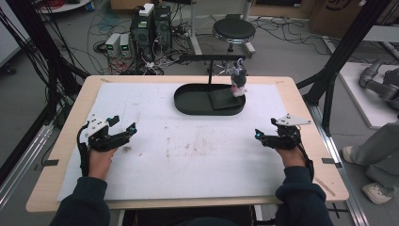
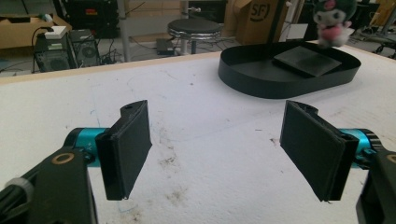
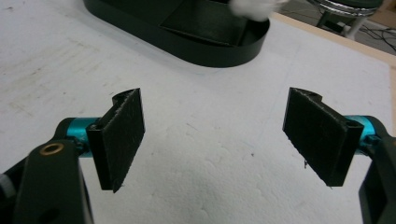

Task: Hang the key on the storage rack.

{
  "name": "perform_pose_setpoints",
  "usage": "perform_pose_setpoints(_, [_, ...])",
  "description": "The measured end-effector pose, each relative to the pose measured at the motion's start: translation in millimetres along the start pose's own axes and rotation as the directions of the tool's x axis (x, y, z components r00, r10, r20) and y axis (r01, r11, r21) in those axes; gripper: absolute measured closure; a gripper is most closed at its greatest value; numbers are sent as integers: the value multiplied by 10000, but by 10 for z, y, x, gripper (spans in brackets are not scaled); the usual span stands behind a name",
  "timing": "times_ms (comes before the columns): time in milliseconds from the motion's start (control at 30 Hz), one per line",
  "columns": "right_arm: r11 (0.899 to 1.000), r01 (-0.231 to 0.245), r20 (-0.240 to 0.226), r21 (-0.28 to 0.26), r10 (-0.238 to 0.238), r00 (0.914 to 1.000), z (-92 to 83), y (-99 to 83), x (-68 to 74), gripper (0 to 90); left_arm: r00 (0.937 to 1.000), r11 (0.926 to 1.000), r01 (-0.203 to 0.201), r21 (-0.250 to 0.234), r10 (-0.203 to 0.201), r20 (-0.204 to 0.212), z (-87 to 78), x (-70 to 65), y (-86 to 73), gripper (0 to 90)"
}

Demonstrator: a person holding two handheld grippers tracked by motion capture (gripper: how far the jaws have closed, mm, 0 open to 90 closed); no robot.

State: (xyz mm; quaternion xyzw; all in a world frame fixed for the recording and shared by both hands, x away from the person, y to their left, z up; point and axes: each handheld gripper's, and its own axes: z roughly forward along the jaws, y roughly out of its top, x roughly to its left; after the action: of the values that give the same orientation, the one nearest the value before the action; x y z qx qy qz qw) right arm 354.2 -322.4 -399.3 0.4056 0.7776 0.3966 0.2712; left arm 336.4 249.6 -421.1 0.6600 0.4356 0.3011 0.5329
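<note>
A black oval tray sits at the back middle of the white mat, with a dark flat slab lying in its right half. A small plush toy with a dark head and pink-and-white body hangs from a black stand over the tray's right end. My left gripper rests open at the mat's left. My right gripper rests open at the right. In the left gripper view the jaws of the left gripper stand wide apart with nothing between them, and the tray and toy lie ahead. The right gripper is equally wide, facing the tray.
The mat is stained in the middle between the hands. Behind the table are a round stool, computer cases and loose cables. Black frame posts flank the table. A person's leg and shoe stand at the right.
</note>
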Motion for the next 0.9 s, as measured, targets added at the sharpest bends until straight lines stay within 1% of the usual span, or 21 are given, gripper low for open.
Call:
perform_pose_setpoints(33, [9999,-110,146,-45,111,9998,-17,-7,-10,212,10000,10000,-26,6,26,-5,-2,1,1,245])
perform_pose_setpoints(167, [9997,-234,277,-61,235,9993,-37,-12,-21,212,9999,10000,-44,-21,44,93,-14,-12,4,245])
perform_pose_setpoints(267, [9997,-254,341,-68,256,9991,-50,-12,-12,212,9999,10000,-60,25,60,123,-20,-17,2,245])
perform_pose_setpoints(333, [9998,-174,368,-33,175,9992,-55,-9,6,212,9999,10000,-46,1,46,124,-26,-21,3,245])
perform_pose_setpoints(567, [9999,-104,220,73,102,9997,-51,-23,48,212,9999,10000,-69,-40,70,140,-29,-42,14,245])
perform_pose_setpoints(700, [9999,-88,173,111,86,9998,-45,-41,40,212,9998,9999,-131,31,130,174,-3,-53,11,245])
perform_pose_setpoints(900, [9997,-159,158,196,156,9998,-16,-58,11,212,9998,9998,-110,148,107,183,43,-45,-4,245])
